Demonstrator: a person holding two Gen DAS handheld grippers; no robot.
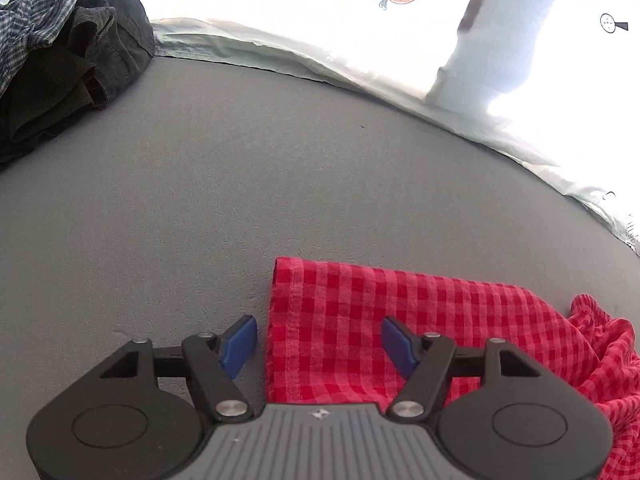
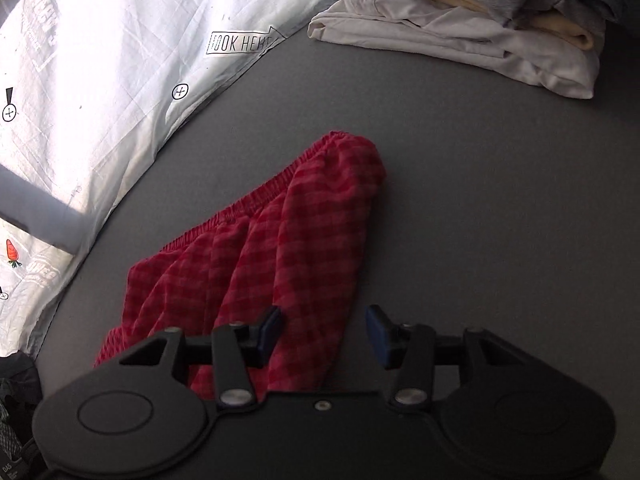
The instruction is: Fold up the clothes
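Note:
A red checked garment [image 1: 400,300] lies on the grey surface [image 1: 240,160]; its hemmed edge runs down the middle of the left wrist view. My left gripper [image 1: 316,322] hovers over that edge with its jaws apart, one blue pad [image 1: 240,340] over bare grey and the other over the cloth. In the right wrist view the same red garment [image 2: 280,220] lies rumpled, its elastic waistband [image 2: 240,204] along the upper left side. My right gripper [image 2: 324,311] stands open above the garment's near right edge. Neither gripper's pads press on the cloth.
A heap of dark and plaid clothes [image 1: 60,60] sits at the far left. A stack of folded pale clothes [image 2: 460,32] lies at the far right. A white printed sheet [image 2: 100,60] borders the grey surface, brightly lit.

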